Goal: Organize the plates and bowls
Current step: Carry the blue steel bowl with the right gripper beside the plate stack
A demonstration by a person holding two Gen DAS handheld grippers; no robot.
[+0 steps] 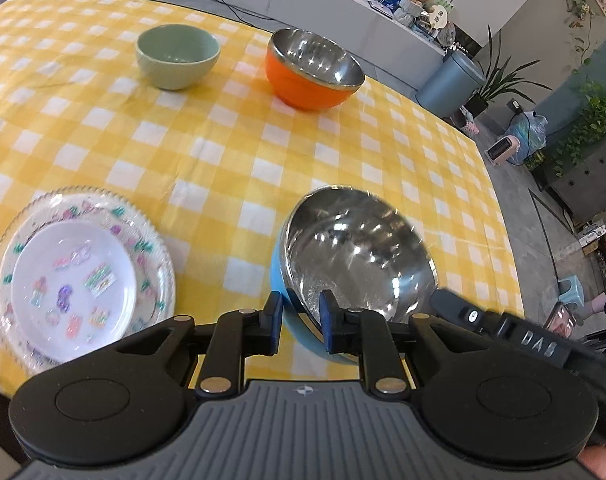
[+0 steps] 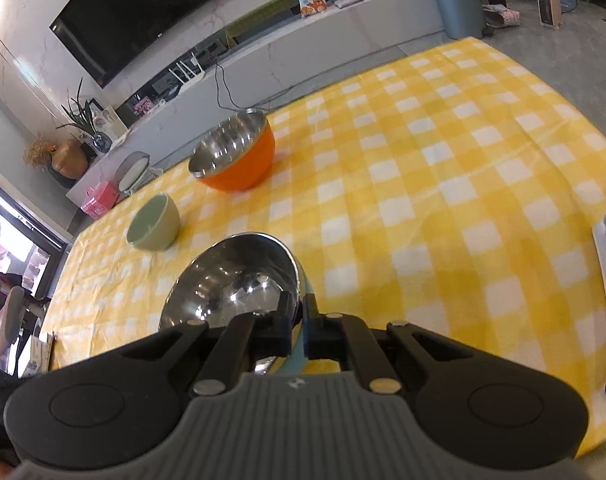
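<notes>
At lower left of your left view, a small white plate (image 1: 74, 290) sits stacked on a glass plate (image 1: 83, 276). Your left gripper (image 1: 301, 326) pinches the near rim of the blue bowl (image 1: 353, 268) at lower centre — tilted, its steel mouth opening up and away. Your right gripper (image 2: 301, 330) clamps the same rim (image 2: 239, 284). The bowl's underside is hidden. Farther back stand a green bowl (image 1: 177, 56) and an orange bowl (image 1: 314, 68).

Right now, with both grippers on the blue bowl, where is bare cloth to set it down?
Widest bare patch of yellow checked tablecloth: right of the orange steel-lined bowl, toward the far right edge. A smaller patch lies between the blue steel-lined bowl and the orange one. Crowded: left, by the stacked patterned plates and the green ceramic bowl.
</notes>
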